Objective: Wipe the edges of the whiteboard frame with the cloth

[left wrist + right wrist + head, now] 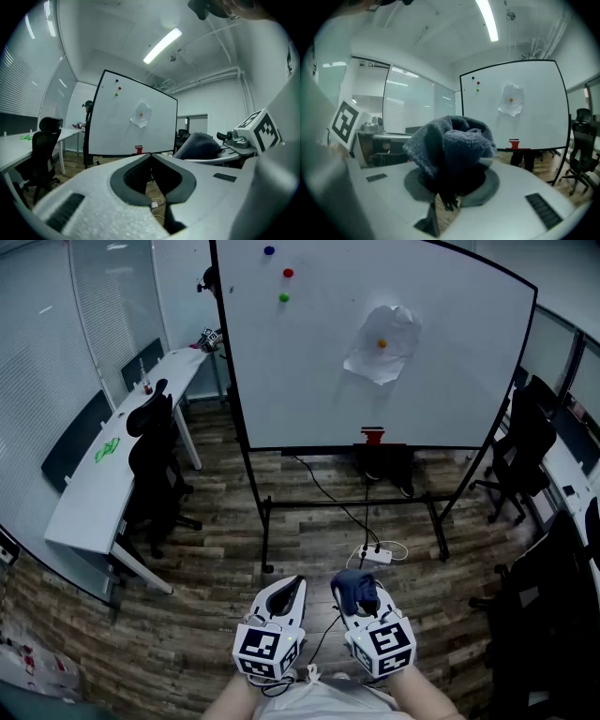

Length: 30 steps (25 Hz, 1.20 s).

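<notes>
We hold the dark blue-grey knitted cloth (pixel 450 145) bunched in the right gripper (pixel 359 604), whose fingers clench its lower folds while a rounded wad bulges up past the tips. The left gripper (pixel 289 594) sits just beside it, its fingers (pixel 118 186) pressed together at the tips with nothing between them. Both are low and close to our body, well apart from the large white whiteboard (pixel 309 371), which rests on a black tubular stand (pixel 352 505) across the wood-plank floor (pixel 216 549). We judge the cloth light, soft and limp: it will squash and fold around the thin black frame (pixel 231 352) rather than slide stiffly along it. Gripping it low, as now, seems right, since the free wad and not the hard fingers should meet the edge. The knit may snag on corners or drag out of the grip. The free-standing board might also shift under a firm push.
</notes>
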{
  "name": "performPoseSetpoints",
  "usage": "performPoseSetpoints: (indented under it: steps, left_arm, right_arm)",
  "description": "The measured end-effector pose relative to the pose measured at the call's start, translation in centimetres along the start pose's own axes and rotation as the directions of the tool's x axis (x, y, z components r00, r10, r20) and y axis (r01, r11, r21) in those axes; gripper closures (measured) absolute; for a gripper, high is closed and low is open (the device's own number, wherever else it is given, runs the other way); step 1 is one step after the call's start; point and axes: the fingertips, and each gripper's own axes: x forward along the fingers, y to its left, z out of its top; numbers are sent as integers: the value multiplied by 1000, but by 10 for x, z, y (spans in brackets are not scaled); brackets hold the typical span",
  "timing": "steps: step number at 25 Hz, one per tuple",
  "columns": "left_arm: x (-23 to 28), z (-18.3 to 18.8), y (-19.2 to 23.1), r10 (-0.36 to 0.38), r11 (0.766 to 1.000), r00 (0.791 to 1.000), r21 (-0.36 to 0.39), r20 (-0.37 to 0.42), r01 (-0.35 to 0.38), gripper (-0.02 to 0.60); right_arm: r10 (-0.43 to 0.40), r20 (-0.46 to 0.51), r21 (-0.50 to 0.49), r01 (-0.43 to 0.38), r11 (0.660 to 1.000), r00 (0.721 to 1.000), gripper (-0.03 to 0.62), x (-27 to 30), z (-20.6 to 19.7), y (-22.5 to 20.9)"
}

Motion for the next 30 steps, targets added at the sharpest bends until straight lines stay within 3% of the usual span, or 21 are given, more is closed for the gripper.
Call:
performPoseSetpoints:
  steps: [9, 16, 30]
  left_arm:
    - [-6, -2, 11, -8, 1000, 1000, -4, -3, 8, 563]
    - [-16, -7, 33, -13, 1000, 1000, -2, -10, 13, 563]
    - [-60, -19, 146, 60, 997, 998, -44, -29, -61, 563]
  right_arm:
    - [-8, -5, 9, 8, 1000, 1000, 519, 8, -3, 8]
    - [-17, -13, 88, 18, 996, 1000, 519, 27, -8, 21]
    - [25, -49, 156, -17, 988, 998, 519, 112, -8, 85]
